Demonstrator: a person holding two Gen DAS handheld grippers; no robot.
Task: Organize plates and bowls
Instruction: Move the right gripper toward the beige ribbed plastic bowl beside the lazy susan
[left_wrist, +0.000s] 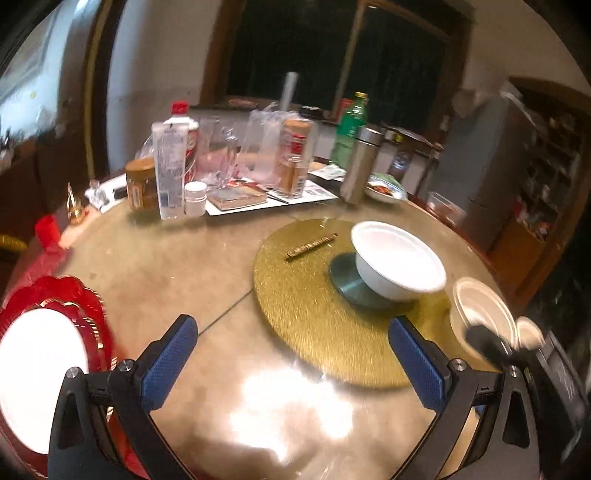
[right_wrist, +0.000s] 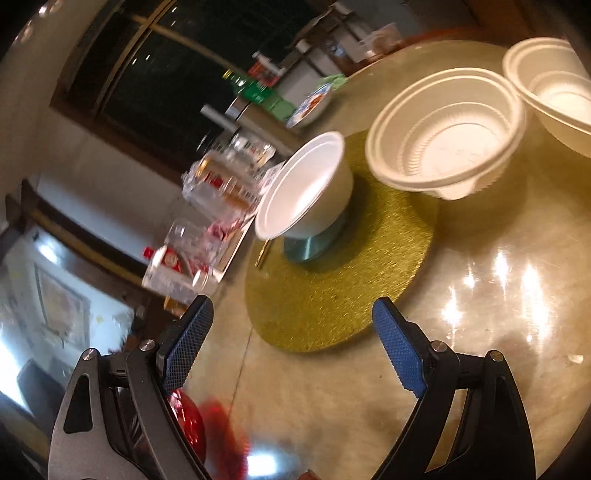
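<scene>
The gold turntable (left_wrist: 306, 306) is the landmark; a white bowl (left_wrist: 399, 264) sits on the grey hub (left_wrist: 345, 275) near its middle; 2 more ribbed white bowls (right_wrist: 445, 133) rest on the table just past the turntable's edge, side by side; a red plate with a white centre (left_wrist: 40, 369) lies well apart from the turntable. The left gripper (left_wrist: 295, 365) and right gripper (right_wrist: 291, 354) both gape wide — each holds nothing.

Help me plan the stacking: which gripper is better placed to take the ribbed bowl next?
Probably the right gripper: open and empty, with the ribbed bowl ahead of its fingers. For the left gripper, also open, that bowl sits off past its right finger, by the other gripper.
</scene>
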